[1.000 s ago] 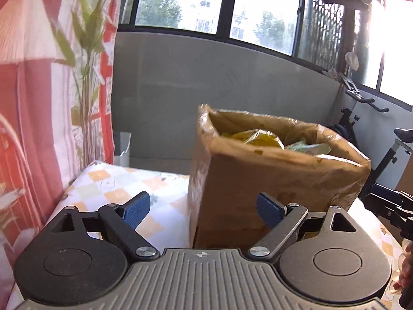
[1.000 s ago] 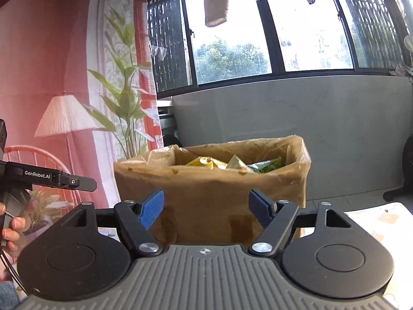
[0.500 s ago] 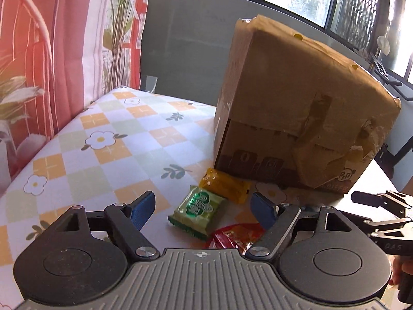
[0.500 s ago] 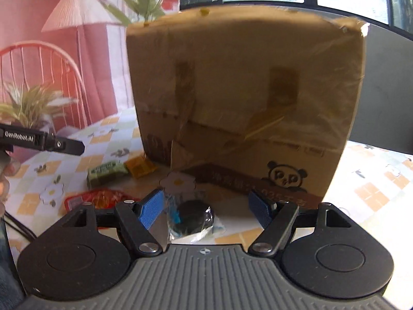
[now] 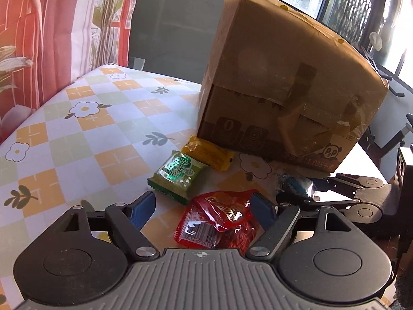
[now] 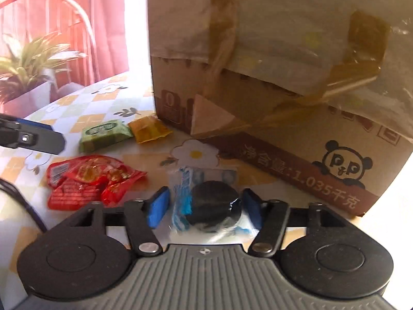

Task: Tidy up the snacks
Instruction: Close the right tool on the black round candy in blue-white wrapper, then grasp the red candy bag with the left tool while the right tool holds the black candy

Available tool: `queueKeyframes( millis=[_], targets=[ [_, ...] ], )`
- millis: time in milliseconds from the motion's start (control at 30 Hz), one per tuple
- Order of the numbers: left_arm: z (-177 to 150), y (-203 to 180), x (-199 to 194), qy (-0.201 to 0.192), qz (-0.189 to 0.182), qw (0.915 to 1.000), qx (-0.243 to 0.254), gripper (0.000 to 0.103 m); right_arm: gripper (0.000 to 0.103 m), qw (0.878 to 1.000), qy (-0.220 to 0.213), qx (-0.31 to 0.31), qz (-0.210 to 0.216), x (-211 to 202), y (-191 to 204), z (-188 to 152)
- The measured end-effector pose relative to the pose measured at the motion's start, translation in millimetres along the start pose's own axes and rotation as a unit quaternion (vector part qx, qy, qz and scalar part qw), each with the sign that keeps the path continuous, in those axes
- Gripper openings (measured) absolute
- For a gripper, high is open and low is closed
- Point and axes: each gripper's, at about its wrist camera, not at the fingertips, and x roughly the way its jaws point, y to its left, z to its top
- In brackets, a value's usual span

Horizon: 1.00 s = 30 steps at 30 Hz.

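A tall cardboard box (image 5: 284, 90) stands on the flowered table; it fills the right wrist view (image 6: 284, 64). In front of it lie a red snack packet (image 5: 219, 219), a green packet (image 5: 178, 175), a yellow packet (image 5: 209, 152) and a clear-wrapped black cookie (image 5: 294, 186). My left gripper (image 5: 204, 209) is open, low over the table, with the red packet between its fingers. My right gripper (image 6: 204, 206) is open with the black cookie (image 6: 214, 206) between its fingers. The red (image 6: 87, 180), green (image 6: 103, 134) and yellow (image 6: 149, 129) packets lie to its left.
The table (image 5: 77, 129) has a checked flower cloth. A red curtain with a plant print (image 5: 51, 25) hangs at the left edge. Windows and an exercise bike (image 5: 387, 134) are behind the box. A potted plant (image 6: 25, 77) stands beyond the table.
Both grippers have come down from box-top height to the table in front of the box. The left now straddles the red packet, the right the black cookie. Both stayed open.
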Motion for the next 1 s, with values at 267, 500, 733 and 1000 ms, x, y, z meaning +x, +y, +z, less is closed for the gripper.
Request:
queueKeyframes(
  millis=[267, 500, 733, 1000],
  targets=[
    [-10.3, -16.7, 6.6, 0.012, -0.035, 0.9992, 0.018, 0.082, 0.051, 0.999, -0.018, 0.037, -0.013, -31.2, -0.7, -22.1],
    [-11.8, -29.5, 8.6, 0.006, -0.024, 0.9978, 0.062, 0.082, 0.051, 0.994, -0.065, 0.082, -0.028, -46.6, -12.0, -28.4],
    [2.6, -27.9, 15.6, 0.014, -0.049, 0.9964, 0.068, 0.082, 0.05, 0.995, -0.066, 0.069, -0.022, -44.4, -9.6, -26.3],
    [-10.5, -29.7, 32.9, 0.053, -0.02, 0.9964, 0.062, 0.076, 0.051, 0.993, -0.076, 0.081, -0.025, -48.6, -12.4, -30.5]
  ],
)
